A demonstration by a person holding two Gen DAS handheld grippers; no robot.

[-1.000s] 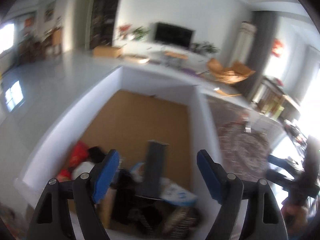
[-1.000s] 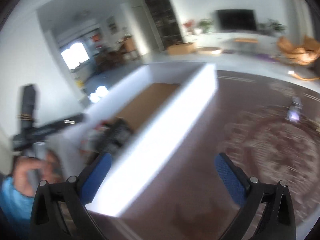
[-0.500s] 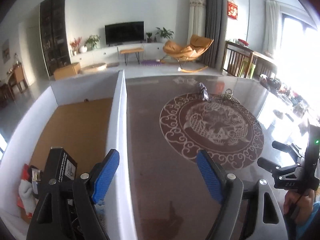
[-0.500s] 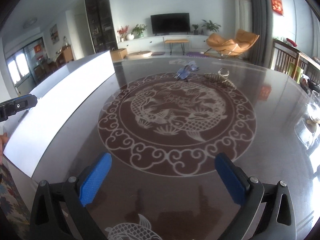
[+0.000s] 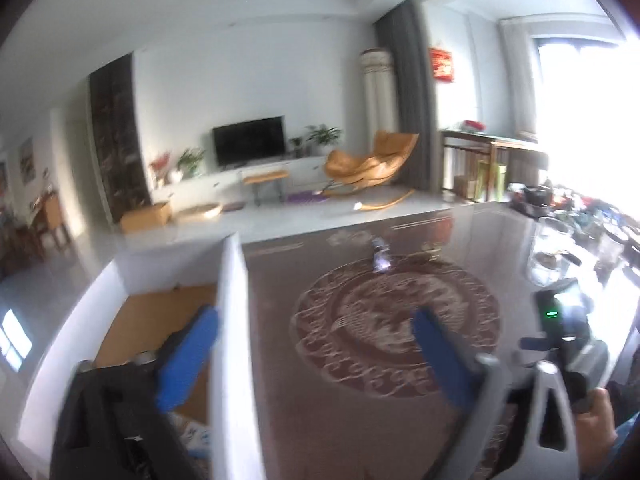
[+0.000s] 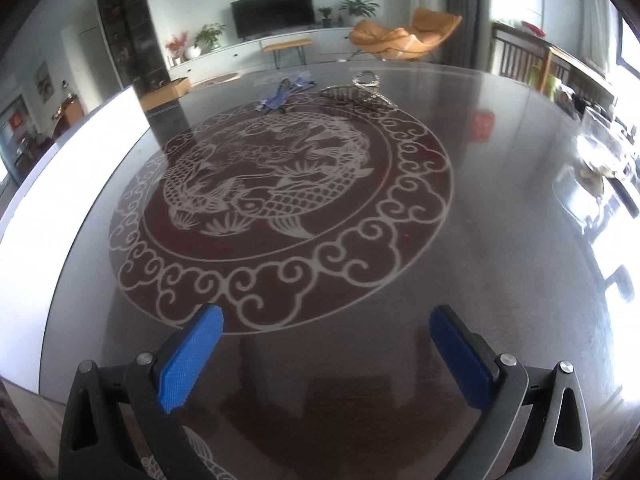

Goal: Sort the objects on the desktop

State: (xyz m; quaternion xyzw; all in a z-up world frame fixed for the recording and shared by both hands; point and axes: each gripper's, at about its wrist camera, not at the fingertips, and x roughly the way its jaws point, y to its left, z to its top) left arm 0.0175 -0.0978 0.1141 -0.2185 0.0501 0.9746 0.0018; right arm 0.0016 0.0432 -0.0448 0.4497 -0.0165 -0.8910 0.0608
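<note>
- Left tongs (image 5: pixel 312 356) and right tongs (image 6: pixel 326 354): both wide open, holding nothing.
- Remaining items, blue clip (image 6: pixel 286 94) and metal piece (image 6: pixel 362 90), lie far ahead of right tongs on the surface (image 6: pixel 500 240).
- Risk: left tongs straddle the white box (image 5: pixel 232 320) wall; a blurred swing could clip it.

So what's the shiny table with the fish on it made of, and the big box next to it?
The table looks like dark polished wood, maybe under glass: it mirrors the room and the window glare. The pale fish pattern seems printed or inlaid. The box looks like cardboard: white walls, plain brown floor.
</note>
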